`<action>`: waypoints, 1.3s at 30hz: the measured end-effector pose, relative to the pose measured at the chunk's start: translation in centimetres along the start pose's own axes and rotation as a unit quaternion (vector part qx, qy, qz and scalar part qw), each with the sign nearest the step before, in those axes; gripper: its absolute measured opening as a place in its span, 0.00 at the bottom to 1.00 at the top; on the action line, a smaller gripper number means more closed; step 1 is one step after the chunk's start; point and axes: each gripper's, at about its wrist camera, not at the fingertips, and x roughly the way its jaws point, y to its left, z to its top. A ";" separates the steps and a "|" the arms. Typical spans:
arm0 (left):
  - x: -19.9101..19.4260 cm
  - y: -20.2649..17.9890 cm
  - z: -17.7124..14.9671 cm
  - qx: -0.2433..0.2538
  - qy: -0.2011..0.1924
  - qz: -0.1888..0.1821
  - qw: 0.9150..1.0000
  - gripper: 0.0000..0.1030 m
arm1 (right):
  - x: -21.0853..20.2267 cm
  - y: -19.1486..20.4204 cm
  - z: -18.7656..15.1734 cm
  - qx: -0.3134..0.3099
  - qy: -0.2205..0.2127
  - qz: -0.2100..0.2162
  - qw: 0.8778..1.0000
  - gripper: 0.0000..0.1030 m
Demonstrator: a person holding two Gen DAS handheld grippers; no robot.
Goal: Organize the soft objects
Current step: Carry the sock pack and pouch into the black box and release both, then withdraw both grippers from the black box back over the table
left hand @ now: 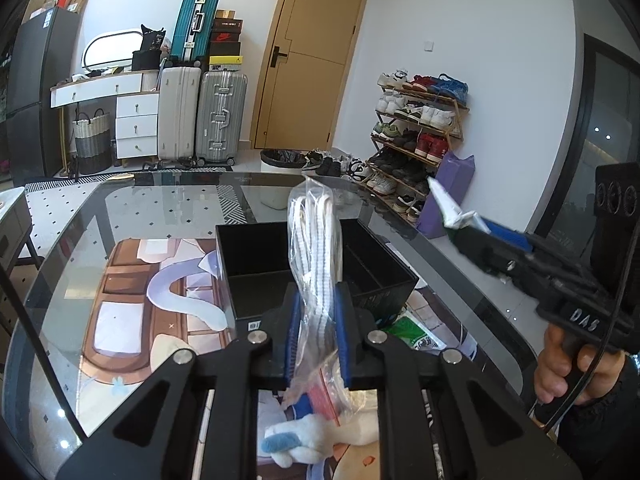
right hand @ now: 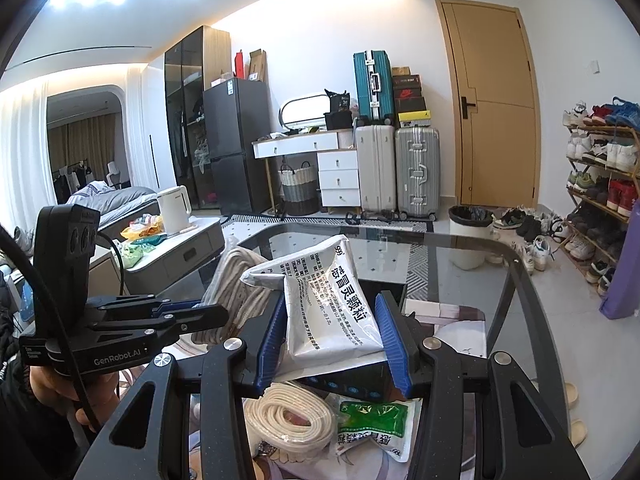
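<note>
Left wrist view: the left tool [left hand: 316, 332] is clamped on a clear bag of white laces [left hand: 314, 240], which stands up in front of the black box [left hand: 280, 256] on the glass table [left hand: 168, 200]. The box's compartments look bare. A white plush toy [left hand: 304, 440] lies below the tool, a green packet [left hand: 412, 330] beside the box. At right, a hand [left hand: 568, 364] holds the right tool.

Right wrist view: the right tool [right hand: 336, 344] grips a silver sachet [right hand: 320, 304], which hides most of the box. Only here a coiled cream cord [right hand: 288, 420] shows below, beside the green packet [right hand: 372, 420]. The left tool [right hand: 208, 316] holds its bag at left.
</note>
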 end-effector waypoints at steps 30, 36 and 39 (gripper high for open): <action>2.5 1.1 2.5 0.005 0.001 0.030 1.000 0.70 | 4.2 -0.9 -0.3 -0.010 0.037 -0.006 0.999 0.65; 0.7 1.0 1.9 0.013 -0.017 0.058 0.998 1.00 | 2.5 -0.6 -1.5 0.000 0.037 -0.005 0.999 0.94; 0.1 1.2 1.4 0.015 -0.014 0.065 0.998 1.00 | 2.0 -0.4 -2.0 0.008 0.040 -0.004 0.999 0.98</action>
